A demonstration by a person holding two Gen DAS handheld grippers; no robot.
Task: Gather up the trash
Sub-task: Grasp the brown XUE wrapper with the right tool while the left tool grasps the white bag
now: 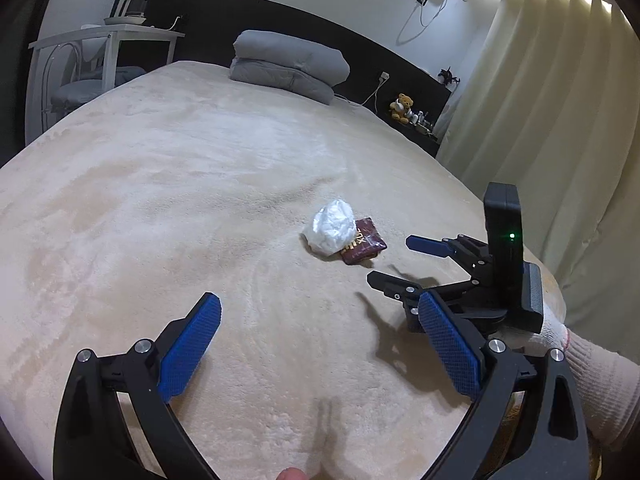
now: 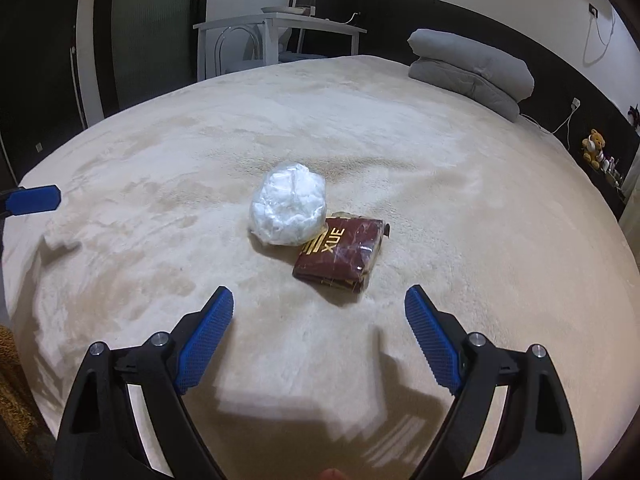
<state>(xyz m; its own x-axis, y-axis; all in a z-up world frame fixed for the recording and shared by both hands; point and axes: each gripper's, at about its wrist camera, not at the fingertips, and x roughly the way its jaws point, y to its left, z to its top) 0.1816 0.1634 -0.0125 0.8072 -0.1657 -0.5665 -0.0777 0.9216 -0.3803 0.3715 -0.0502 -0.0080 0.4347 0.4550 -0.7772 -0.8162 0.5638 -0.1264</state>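
Observation:
A crumpled clear plastic bag [image 2: 289,209] lies on the beige bed cover [image 2: 460,208], touching a dark red flat packet [image 2: 340,254] with gold letters. Both also show in the left wrist view, the bag [image 1: 331,227] and the packet [image 1: 365,245]. My right gripper [image 2: 320,300] is open and empty, just short of the packet. It shows in the left wrist view [image 1: 390,258], right of the trash. My left gripper [image 1: 320,308] is open and empty, farther back. One left fingertip [image 2: 36,199] shows at the far left of the right wrist view.
A folded grey duvet [image 1: 290,65] lies at the head of the bed. A white side table [image 1: 108,38] with a chair stands at the back left. A teddy bear [image 1: 402,107] sits on a shelf by the curtain [image 1: 552,128].

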